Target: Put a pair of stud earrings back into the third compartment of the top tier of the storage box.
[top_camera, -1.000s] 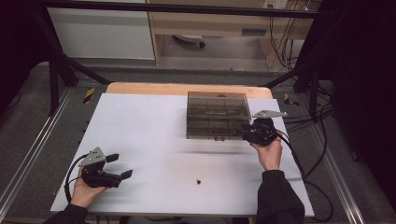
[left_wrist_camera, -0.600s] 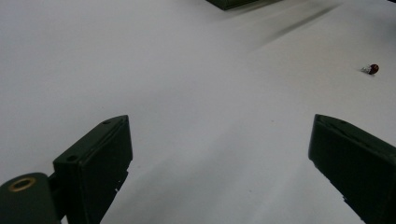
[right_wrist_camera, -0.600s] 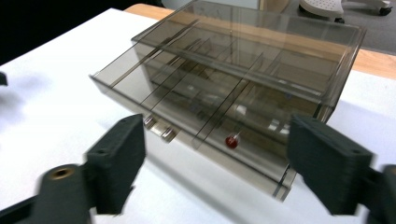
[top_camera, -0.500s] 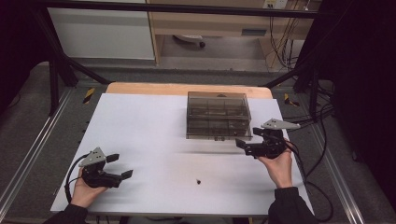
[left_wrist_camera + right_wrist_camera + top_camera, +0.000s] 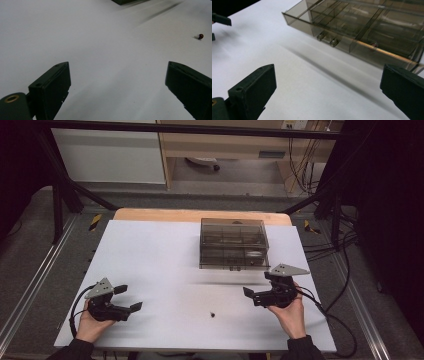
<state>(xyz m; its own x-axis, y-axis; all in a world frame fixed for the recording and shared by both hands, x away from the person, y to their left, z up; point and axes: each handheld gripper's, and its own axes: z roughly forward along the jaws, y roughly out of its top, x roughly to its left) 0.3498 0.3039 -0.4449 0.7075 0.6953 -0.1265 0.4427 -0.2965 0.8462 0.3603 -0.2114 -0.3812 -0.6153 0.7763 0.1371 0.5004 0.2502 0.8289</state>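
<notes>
high view: a smoked clear box (image 5: 233, 244) with its lid down sits at twelve o'clock on the white table (image 5: 150, 255), its divided compartments too dim to read. right gripper (image 5: 256, 291), at four o'clock, has just been opening; its jaws stand wide with nothing between. left gripper (image 5: 128, 298), at eight o'clock, gapes empty. a small dark bead (image 5: 213, 314) lies at six o'clock.

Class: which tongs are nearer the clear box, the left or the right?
Right. The right tongs sit just in front of the box's front right corner, open and empty. The left tongs rest far off at the table's near left corner.
</notes>
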